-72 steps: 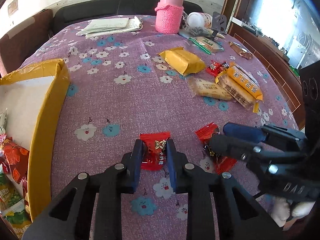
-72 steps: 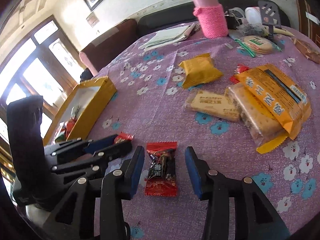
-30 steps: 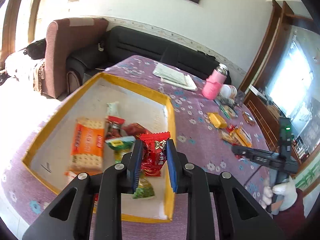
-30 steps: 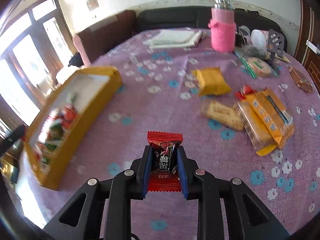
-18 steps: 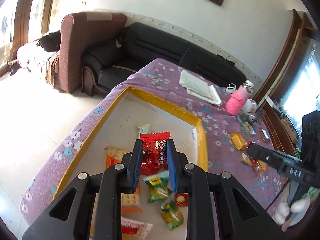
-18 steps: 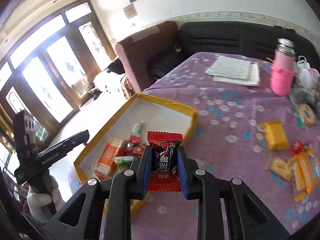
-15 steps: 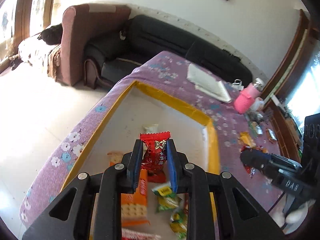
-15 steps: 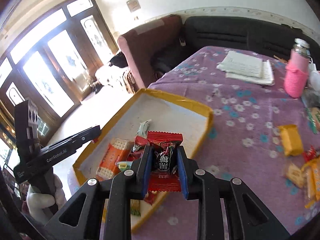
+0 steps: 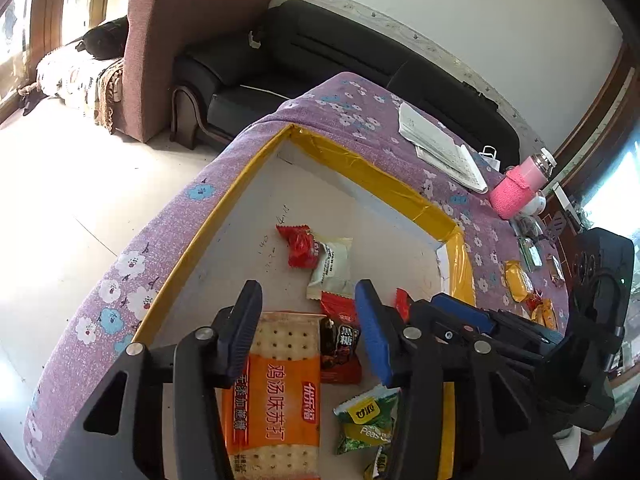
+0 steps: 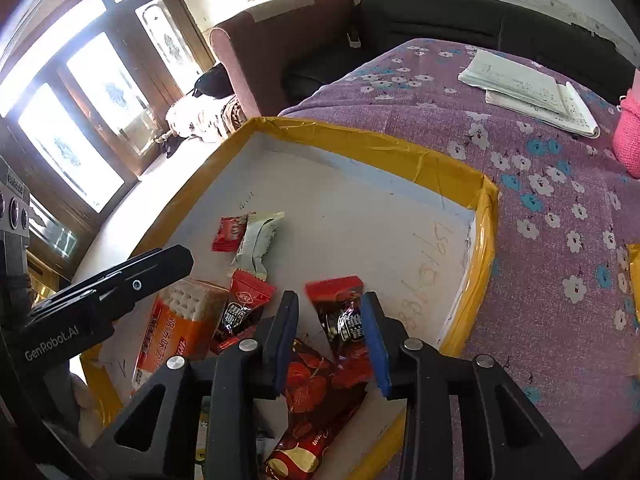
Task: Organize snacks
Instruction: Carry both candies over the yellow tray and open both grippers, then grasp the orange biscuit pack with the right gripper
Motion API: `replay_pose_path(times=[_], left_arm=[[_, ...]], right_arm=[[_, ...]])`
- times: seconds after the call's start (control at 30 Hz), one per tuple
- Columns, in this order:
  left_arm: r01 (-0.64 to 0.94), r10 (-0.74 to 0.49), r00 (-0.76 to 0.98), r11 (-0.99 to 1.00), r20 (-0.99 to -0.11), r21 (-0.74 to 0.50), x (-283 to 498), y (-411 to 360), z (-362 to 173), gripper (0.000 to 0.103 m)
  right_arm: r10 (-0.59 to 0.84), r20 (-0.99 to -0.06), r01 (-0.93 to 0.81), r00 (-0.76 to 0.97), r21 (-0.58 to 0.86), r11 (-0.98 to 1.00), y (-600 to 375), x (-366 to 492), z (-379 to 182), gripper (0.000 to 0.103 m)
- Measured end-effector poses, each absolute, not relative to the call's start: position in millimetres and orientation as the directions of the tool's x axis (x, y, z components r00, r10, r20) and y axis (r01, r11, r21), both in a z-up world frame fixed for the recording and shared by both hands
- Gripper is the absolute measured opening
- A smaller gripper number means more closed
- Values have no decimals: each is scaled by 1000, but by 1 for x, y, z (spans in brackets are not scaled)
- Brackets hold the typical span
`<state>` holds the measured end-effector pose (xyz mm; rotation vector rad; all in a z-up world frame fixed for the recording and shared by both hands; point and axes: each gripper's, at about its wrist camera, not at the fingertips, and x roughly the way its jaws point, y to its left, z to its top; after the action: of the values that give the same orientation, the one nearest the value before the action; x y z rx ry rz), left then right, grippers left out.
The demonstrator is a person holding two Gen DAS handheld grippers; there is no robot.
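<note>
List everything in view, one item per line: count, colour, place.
box: one, yellow-taped rim, white floor, at table edge
cracker pack: one, orange, in box
candy: several, red, in box; one between right tool's fingers, grip unclear
white wrapper: one, in box
pea packet: one, green, in box
papers: stack, white, on far tablecloth
bottle: one, pink sleeve, far table
loose snacks: several, yellow-orange, right of box
left tool: open, above box
right tool: open, above box

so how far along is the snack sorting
Done: the yellow-edged box already holds an orange cracker pack, red candies and a pea bag. In hand: nothing; left gripper and right gripper are open above it. Left: yellow and orange packets on the tablecloth.
</note>
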<state>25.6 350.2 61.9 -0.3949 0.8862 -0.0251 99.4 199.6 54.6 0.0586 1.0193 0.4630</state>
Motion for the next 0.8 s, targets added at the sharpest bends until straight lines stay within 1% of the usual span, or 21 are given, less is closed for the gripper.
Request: replay_pose_path(times=[0.07, 0.1, 0.13, 0.17, 0.23, 0.27, 0.33, 0.4, 0.6, 0.7, 0.73, 0.8], left_arm=[[-128, -177, 657, 932, -733, -340, 17, 345, 71, 47], [-122, -170, 669, 935, -724, -332, 10, 341, 78, 50], [-121, -157, 679, 940, -717, -320, 4, 337, 83, 56], [-122, -139, 690, 945, -710, -303, -3, 332, 90, 59], [-111, -111, 720, 956, -685, -272, -19, 318, 105, 68], [-108, -103, 730, 959, -675, -263, -25, 312, 110, 70], [-109, -71, 758, 967, -649, -232, -41, 299, 123, 77], [-118, -18, 783, 977, -622, -178, -59, 281, 136, 82], [-78, 19, 848, 993, -530, -90, -104, 236, 166, 82], [-71, 36, 875, 996, -483, -55, -123, 215, 181, 82], [-62, 29, 880, 997, -474, -54, -128, 209, 185, 82], [-22, -6, 881, 998, -473, -54, -136, 193, 191, 82]], right_arm=[[414, -784, -349, 463, 268, 898, 193, 91, 64, 35], [422, -772, -350, 475, 274, 896, 189, 86, 71, 35], [431, -757, -351, 491, 281, 893, 184, 80, 78, 35], [443, -737, -350, 510, 293, 890, 177, 72, 87, 37], [466, -699, -347, 543, 319, 882, 163, 57, 104, 40], [479, -676, -342, 560, 338, 877, 153, 48, 113, 41], [499, -629, -337, 596, 368, 867, 131, 31, 131, 42], [497, -593, -334, 633, 370, 867, 113, 15, 147, 43], [443, -488, -294, 752, 352, 889, 31, -48, 197, 45], [383, -443, -254, 811, 324, 911, -18, -90, 223, 49], [355, -426, -235, 832, 308, 922, -37, -108, 233, 52], [301, -400, -195, 866, 283, 939, -70, -142, 250, 53]])
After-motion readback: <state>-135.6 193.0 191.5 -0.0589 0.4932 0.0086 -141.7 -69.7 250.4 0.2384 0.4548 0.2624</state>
